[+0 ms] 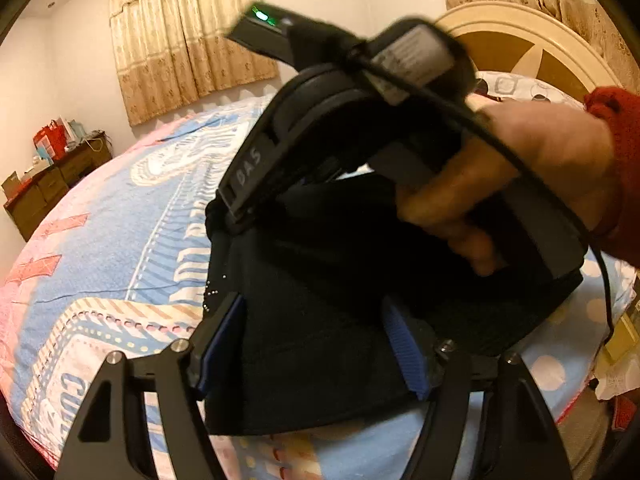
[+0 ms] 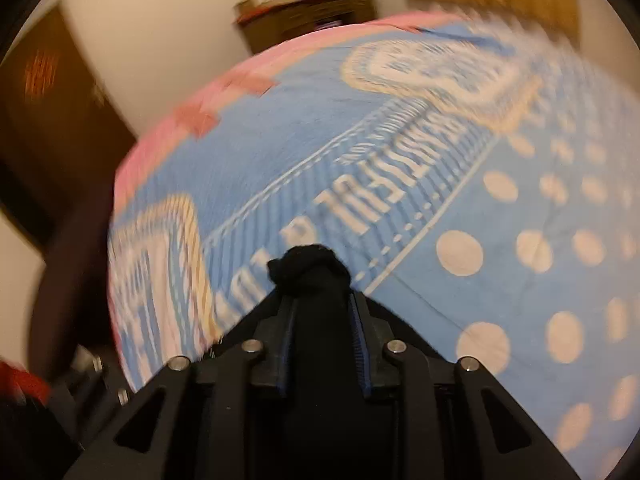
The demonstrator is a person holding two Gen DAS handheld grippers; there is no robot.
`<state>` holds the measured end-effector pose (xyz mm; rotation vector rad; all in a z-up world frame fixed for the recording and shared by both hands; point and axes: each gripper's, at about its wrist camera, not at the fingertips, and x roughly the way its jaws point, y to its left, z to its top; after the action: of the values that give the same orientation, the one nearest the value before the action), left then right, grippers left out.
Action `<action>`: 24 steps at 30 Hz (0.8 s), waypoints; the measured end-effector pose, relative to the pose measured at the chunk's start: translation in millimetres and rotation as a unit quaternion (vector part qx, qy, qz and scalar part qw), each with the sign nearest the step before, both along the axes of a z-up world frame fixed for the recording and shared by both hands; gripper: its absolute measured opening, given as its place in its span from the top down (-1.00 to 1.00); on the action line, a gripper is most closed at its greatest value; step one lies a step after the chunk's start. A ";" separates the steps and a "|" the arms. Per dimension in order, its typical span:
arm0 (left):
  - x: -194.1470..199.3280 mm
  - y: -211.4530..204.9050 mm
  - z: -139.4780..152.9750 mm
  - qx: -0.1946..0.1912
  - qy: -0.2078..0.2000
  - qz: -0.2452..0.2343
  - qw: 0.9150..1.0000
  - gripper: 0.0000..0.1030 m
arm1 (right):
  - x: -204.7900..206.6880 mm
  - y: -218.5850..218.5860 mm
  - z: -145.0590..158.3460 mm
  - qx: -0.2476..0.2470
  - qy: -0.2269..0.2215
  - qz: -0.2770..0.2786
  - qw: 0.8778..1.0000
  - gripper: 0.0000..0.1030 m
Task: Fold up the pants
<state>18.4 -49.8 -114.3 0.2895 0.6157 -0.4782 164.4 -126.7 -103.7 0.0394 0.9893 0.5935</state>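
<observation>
The black pants are lying bunched on the bed, and you're working both ends. Your left gripper is standing open, pads clear of the fabric spread between them. Your right gripper is clamping a bunched fold of the pants, dark cloth poking out past its tips. Your right hand is crossing above the pile in the left wrist view.

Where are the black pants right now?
The black pants lie on the blue bedspread, between the left gripper fingers; the right gripper pinches a bunch.
</observation>
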 end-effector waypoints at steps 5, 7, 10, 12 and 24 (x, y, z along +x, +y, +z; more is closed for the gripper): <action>-2.4 -1.1 -1.8 0.003 -0.009 -0.007 1.000 -0.42 | 13.1 -33.1 -16.7 0.128 0.043 -0.023 0.991 0.43; -1.8 2.5 1.7 -0.008 0.000 -0.010 1.000 -0.42 | 9.3 -38.2 -12.3 0.141 0.040 -0.022 0.989 0.43; 0.0 6.1 5.4 -0.021 0.011 -0.007 1.000 -0.42 | -3.5 -48.2 8.2 0.156 0.000 -0.044 0.987 0.42; 3.6 13.9 3.4 -0.021 0.015 -0.007 1.000 -0.44 | -11.6 -59.7 26.3 0.172 -0.034 -0.069 0.982 0.42; 2.0 6.3 -6.6 0.005 -0.004 -0.001 1.000 -0.52 | 24.1 -1.4 4.1 0.033 -0.028 0.002 0.999 0.73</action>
<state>20.5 -43.5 -120.9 0.3027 0.6099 -0.4763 188.5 -128.0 -99.6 0.0800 0.9160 0.6271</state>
